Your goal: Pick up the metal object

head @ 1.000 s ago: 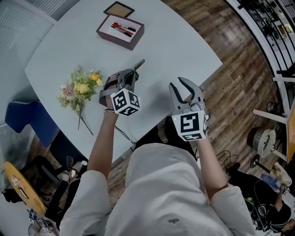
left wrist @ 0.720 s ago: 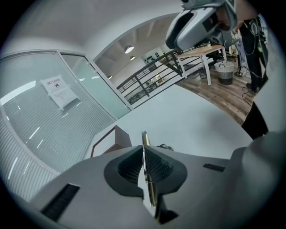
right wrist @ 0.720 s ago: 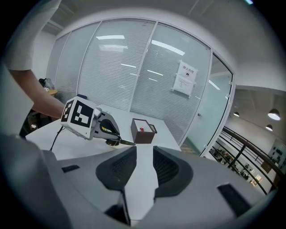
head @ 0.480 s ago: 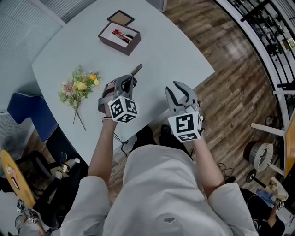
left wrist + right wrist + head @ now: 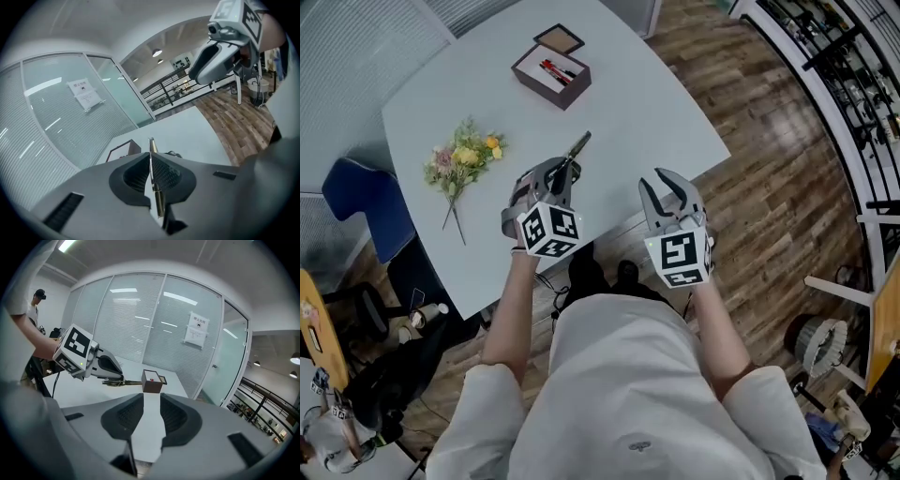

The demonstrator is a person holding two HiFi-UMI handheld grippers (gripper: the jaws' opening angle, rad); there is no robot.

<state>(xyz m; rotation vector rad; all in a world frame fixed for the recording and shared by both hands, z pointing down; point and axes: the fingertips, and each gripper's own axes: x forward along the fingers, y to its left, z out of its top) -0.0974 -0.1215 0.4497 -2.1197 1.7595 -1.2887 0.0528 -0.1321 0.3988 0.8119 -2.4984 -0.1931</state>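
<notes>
Head view: the left gripper is over the near part of the white, round-cornered tabletop, its jaws closed flat on the slim, silver-and-brass metal object, whose tip sticks out ahead of the jaws toward the far side. Left gripper view: the two ribbed pads meet on the thin metal strip with no gap on either side. The right gripper, beside the left and at the tabletop's near edge, has its jaws wide apart with nothing between them; only bare tabletop shows in the gap in the right gripper view. Far side: an open dark-brown rectangular box holding red and black markers, its lid just beside it. Left: a loose bunch of yellow and pink flowers, well apart from both grippers.
</notes>
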